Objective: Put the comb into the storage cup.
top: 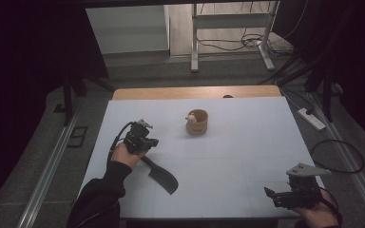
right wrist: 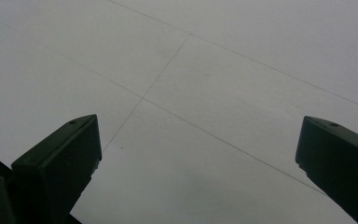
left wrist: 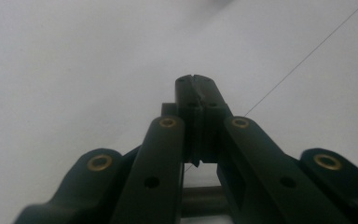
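Lying flat on the white table sheet (top: 228,156), lower left of centre in the high view, a dark cleaver-shaped knife with a black handle (top: 161,177) points its blade toward the bottom edge. The left gripper (top: 142,140) sits at the handle end, jaws clenched; whether they pinch the handle I cannot tell. In the left gripper view its jaws meet tip to tip. Right gripper (top: 278,197), lower right corner, jaws spread wide, well apart from the knife. Small round wooden cup (top: 197,122) upper centre.
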The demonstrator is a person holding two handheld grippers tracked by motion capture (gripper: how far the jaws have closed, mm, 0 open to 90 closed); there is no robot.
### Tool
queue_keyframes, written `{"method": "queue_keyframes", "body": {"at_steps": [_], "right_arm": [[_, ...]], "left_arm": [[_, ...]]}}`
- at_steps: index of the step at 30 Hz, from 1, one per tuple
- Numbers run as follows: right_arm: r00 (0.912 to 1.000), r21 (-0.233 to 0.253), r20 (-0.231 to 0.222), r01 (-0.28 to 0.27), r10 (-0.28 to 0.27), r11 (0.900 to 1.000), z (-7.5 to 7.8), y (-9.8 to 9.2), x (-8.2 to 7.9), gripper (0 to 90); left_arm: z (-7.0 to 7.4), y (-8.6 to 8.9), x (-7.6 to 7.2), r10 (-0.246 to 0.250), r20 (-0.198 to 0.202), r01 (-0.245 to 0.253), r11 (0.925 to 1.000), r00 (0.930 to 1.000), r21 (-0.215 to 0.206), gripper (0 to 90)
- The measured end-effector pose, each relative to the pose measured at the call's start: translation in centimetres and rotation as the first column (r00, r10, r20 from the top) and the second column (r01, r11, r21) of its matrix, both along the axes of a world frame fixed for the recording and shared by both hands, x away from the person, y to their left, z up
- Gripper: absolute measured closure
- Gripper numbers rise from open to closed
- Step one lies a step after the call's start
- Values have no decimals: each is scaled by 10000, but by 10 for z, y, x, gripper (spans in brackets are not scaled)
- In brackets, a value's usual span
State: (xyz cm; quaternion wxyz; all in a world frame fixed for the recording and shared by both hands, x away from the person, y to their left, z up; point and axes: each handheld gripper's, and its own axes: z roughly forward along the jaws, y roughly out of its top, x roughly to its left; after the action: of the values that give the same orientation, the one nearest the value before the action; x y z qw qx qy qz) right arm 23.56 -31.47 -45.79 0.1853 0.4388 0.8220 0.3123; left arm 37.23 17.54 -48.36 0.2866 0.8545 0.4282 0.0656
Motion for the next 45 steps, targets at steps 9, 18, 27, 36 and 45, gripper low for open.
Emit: {"method": "queue_keyframes", "body": {"at_steps": [9,18,27,36,45], "right_arm": [[10000,-13,18,-28,28,10000,0,0,0,3],[10000,-6,23,-24,24,10000,0,0,-1,4],[10000,-7,21,-14,14,10000,0,0,-1,5],[10000,1,40,4,-4,10000,0,0,-1,5],[10000,3,49,7,-7,10000,0,0,-1,6]], "left_arm": [[-19,-3,3,-106,-509,128,9990,9986,429,884],[-26,5,7,142,-667,-99,9979,9977,645,884],[-29,39,10,1022,-766,-974,9932,9918,639,885],[-33,51,2,1125,-1024,-1019,9894,9884,1037,885],[-33,57,-13,1017,-1223,-849,9871,9873,1355,885]]}}
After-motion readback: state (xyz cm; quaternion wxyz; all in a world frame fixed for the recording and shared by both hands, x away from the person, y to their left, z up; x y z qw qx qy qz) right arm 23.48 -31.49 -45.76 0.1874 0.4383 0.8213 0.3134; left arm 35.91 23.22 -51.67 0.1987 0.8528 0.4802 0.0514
